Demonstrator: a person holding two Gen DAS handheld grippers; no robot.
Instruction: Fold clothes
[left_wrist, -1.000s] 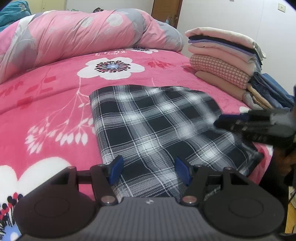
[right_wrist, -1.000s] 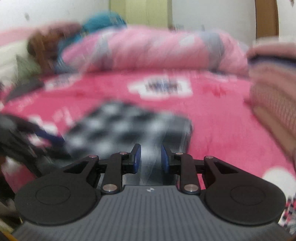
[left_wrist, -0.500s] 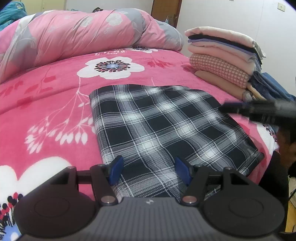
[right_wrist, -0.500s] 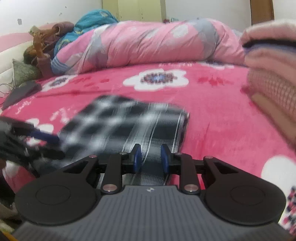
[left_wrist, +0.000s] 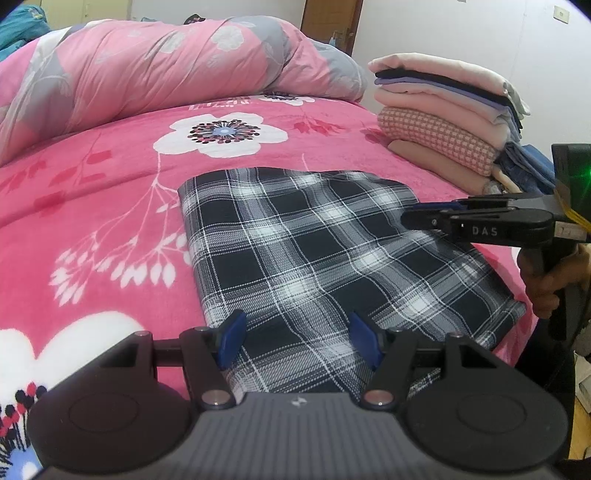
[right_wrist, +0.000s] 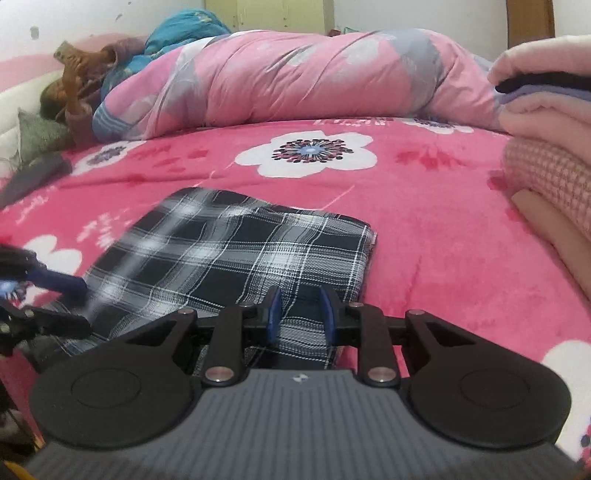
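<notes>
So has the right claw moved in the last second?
Yes. In the left wrist view the right claw has lifted off the plaid cloth, toward the folded stack.

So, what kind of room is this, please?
Most likely a bedroom in a home. A bed with a pink flowered blanket fills the view, a rolled quilt lies at its far side, and a stack of folded clothes sits near the plaid cloth.

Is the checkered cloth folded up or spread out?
Folded. The checkered cloth lies flat on the pink blanket as a neat rectangle, and its far right edge shows stacked layers.
</notes>
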